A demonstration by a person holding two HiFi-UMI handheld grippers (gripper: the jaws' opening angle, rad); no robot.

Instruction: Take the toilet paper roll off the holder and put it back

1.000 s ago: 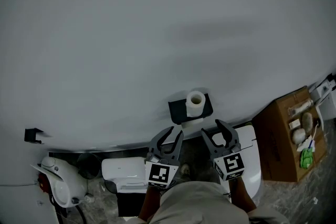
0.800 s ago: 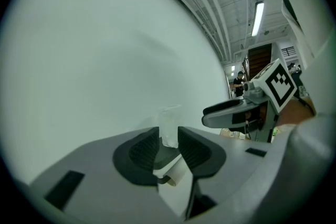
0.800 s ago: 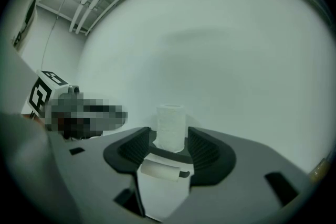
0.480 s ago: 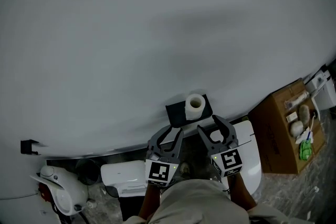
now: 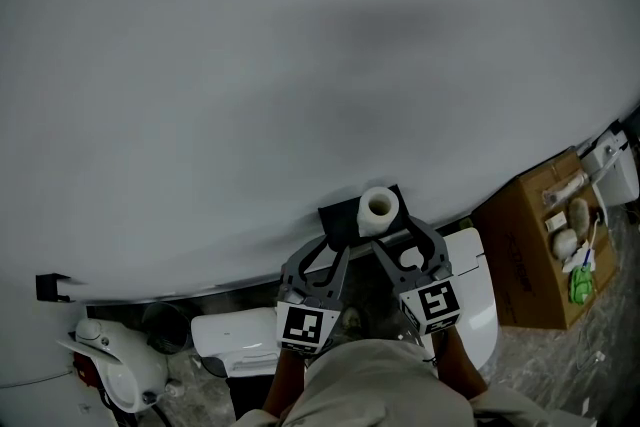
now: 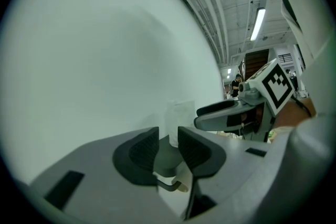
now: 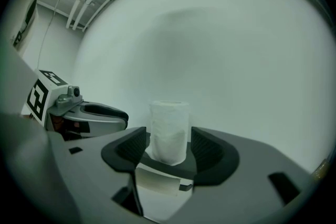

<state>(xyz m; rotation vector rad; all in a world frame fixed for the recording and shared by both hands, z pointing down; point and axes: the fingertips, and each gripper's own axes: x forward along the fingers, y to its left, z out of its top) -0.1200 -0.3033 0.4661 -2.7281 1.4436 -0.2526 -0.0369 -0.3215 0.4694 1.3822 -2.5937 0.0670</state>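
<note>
The toilet paper roll (image 5: pixel 377 211) stands upright on the black holder (image 5: pixel 343 219) fixed to the grey wall (image 5: pixel 300 65), just below the middle of the head view. The right gripper (image 5: pixel 398 237) is held up to the holder with its jaws set wide, and in the right gripper view the roll shows between them, though I cannot tell whether either jaw touches it. The left gripper (image 5: pixel 325 255) sits just left of it, its jaws only narrowly apart with nothing in them.

Dim, grey head view; both gripper views fisheye-warped, black-cornered.
</note>
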